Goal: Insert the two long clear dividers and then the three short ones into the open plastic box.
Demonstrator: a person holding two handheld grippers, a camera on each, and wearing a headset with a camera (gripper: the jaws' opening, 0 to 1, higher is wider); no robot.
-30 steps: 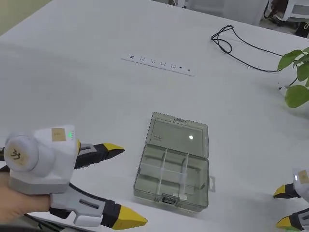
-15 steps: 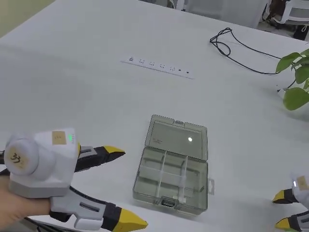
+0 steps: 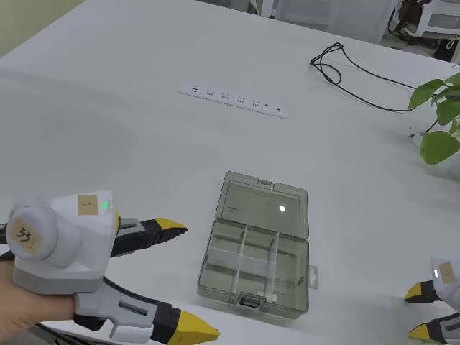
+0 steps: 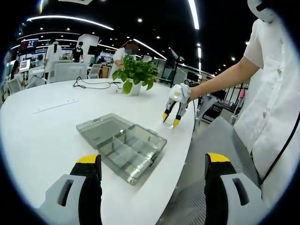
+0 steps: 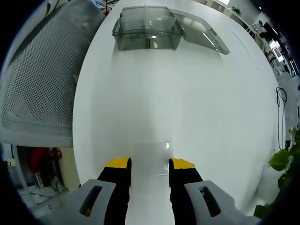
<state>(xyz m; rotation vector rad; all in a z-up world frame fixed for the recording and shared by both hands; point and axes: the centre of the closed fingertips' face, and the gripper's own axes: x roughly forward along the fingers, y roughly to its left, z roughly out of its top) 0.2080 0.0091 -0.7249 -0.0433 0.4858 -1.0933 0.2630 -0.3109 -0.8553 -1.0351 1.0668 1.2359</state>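
White tabletop (image 3: pixel 108 108) runs across an open office, with a power strip (image 3: pixel 233 99), a black cable (image 3: pixel 345 61) and a potted plant (image 3: pixel 438 115) toward its far side. The open plastic box (image 3: pixel 215 286) sits near the edge closest to me, its lid (image 3: pixel 264 205) laid back behind it. Clear dividers (image 3: pixel 241 248) already stand in a grid inside (how many, I cannot count through the glare). My left gripper (image 3: pixel 188 280) hangs just left of the box, jaws spread wide and holding nothing. My right gripper (image 3: pixel 417 311) hovers well apart on the other side, jaws a narrow way apart. Its own view shows a faint clear shape between the tips, and I cannot tell whether that is a held divider or sheen on the table. The risk, as I judge it: clear pieces are hard to see, so one could miss its slot and sit tilted. Pressing it home could also skid the unheld box toward the table's edge.
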